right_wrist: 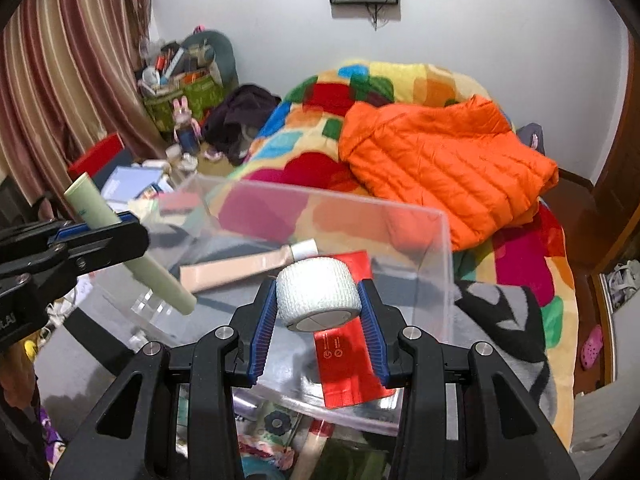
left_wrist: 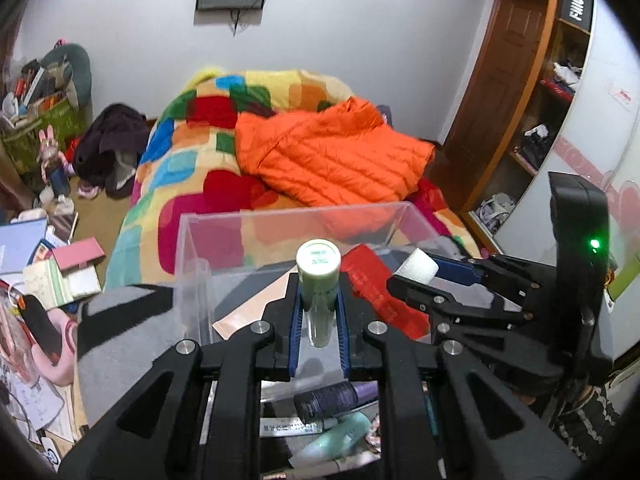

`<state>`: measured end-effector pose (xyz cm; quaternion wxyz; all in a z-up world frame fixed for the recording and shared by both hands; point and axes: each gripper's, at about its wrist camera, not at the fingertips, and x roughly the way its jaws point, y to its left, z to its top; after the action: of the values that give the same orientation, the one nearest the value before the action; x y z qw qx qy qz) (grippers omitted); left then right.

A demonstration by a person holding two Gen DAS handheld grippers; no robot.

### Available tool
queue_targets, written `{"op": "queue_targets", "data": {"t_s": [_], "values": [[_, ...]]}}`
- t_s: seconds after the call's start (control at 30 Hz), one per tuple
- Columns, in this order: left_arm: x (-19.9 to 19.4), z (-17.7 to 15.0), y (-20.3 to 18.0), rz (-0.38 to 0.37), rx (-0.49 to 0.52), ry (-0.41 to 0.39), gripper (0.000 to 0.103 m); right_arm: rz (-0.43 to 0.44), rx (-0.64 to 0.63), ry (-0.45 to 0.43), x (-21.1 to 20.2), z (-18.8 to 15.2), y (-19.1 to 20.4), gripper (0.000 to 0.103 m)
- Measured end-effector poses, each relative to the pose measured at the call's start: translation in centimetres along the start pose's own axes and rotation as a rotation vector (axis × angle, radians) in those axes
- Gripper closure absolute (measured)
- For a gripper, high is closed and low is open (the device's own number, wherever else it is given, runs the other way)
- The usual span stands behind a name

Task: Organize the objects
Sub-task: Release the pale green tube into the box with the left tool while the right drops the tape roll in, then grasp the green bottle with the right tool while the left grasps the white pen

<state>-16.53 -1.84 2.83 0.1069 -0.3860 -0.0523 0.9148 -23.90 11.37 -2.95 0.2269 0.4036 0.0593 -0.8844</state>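
A clear plastic box (left_wrist: 280,213) (right_wrist: 446,240) stands on a grey cloth at the foot of the bed. In it lie a red packet (left_wrist: 372,280) (right_wrist: 344,354) and a flat peach pack (left_wrist: 244,306) (right_wrist: 236,270). My left gripper (left_wrist: 319,286) (right_wrist: 130,226) is shut on a pale green tube with a white cap (left_wrist: 319,276) (right_wrist: 100,210), held over the box's near left side. To its right, my right gripper (right_wrist: 318,286) (left_wrist: 408,276) is shut on a white bandage roll (right_wrist: 318,294) (left_wrist: 418,266), above the red packet.
Below the grippers lie loose cosmetics, among them a purple bottle (left_wrist: 336,398) and a mint tube (left_wrist: 340,436). An orange jacket (left_wrist: 332,152) lies on the patchwork blanket (left_wrist: 188,160). Books and papers (left_wrist: 52,264) clutter the left. Wardrobe shelves (left_wrist: 548,120) stand at the right.
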Motion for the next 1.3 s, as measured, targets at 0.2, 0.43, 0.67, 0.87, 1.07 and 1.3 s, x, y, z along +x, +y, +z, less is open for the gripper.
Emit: {"op": "queue_targets", "data": {"t_s": [0.2, 0.43, 0.67, 0.87, 1.07, 1.3], "values": [[2.5, -0.4, 0.7, -0.009, -0.021, 0.063, 0.088, 0.004, -0.022, 0.077, 2.4, -0.1, 0.1, 0.065], [1.9, -0.3, 0.9, 0.006, -0.029, 0.05, 0.088, 0.006, -0.033, 0.08, 2.2, -0.2, 0.4, 0.065], [-0.7, 0.0, 0.4, 0.027, -0.003, 0.001, 0.075, -0.011, -0.043, 0.028, -0.3, 0.1, 0.6, 0.051], [-3.4, -0.6, -0.9, 0.061, 0.047, -0.051, 0.055, -0.046, -0.056, -0.032, -3.2, -0.2, 0.7, 0.05], [-4.8, -2.5, -1.7, 0.058, 0.088, -0.054, 0.047, -0.064, -0.034, -0.053, -5.4, -1.9, -0.2, 0.049], [-4.0, -5.8, -1.8, 0.03, 0.084, 0.024, 0.047, -0.06, 0.038, -0.015, -6.0, -5.4, -2.1, 0.048]]}}
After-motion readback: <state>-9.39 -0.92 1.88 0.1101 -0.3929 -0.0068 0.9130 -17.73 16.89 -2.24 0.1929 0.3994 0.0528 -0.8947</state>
